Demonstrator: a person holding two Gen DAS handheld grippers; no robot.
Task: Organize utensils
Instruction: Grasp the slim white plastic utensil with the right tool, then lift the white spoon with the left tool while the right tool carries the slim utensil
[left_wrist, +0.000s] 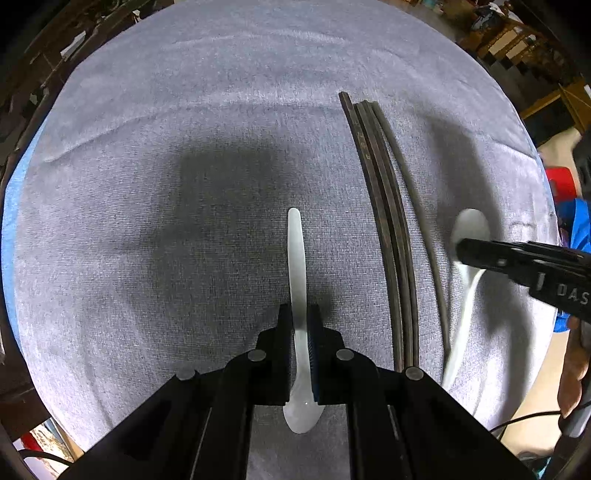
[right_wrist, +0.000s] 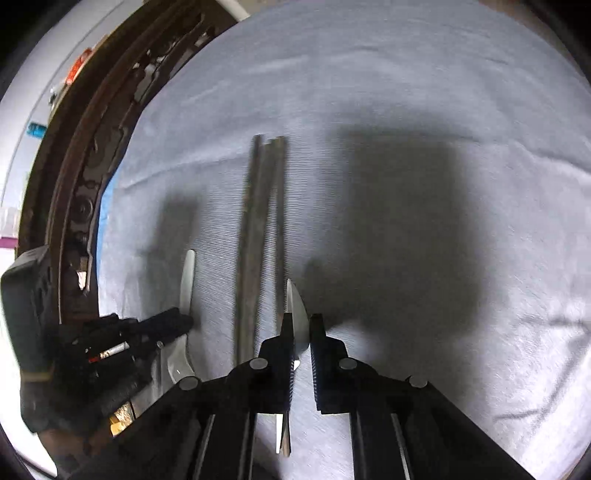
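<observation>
My left gripper (left_wrist: 299, 314) points down at the grey cloth (left_wrist: 147, 184) and is shut on a white spoon (left_wrist: 297, 258). Its handle points away and its bowl lies back under the fingers. Several dark chopsticks (left_wrist: 384, 206) lie side by side just to the right. Beyond them my right gripper (left_wrist: 461, 251) reaches in from the right edge onto a second white spoon (left_wrist: 471, 225). In the right wrist view that gripper (right_wrist: 300, 321) is shut on this spoon (right_wrist: 297, 310) near the bowl. The chopsticks (right_wrist: 258, 221) lie to its left, then the left gripper (right_wrist: 186, 321) on its spoon (right_wrist: 188, 277).
The cloth (right_wrist: 369, 92) covers the whole work surface, with dark shadows of the grippers on it. Dark wooden furniture (right_wrist: 74, 184) runs along its left side. A person's hand (left_wrist: 572, 369) and a black cable (left_wrist: 517, 421) sit off the cloth's right edge.
</observation>
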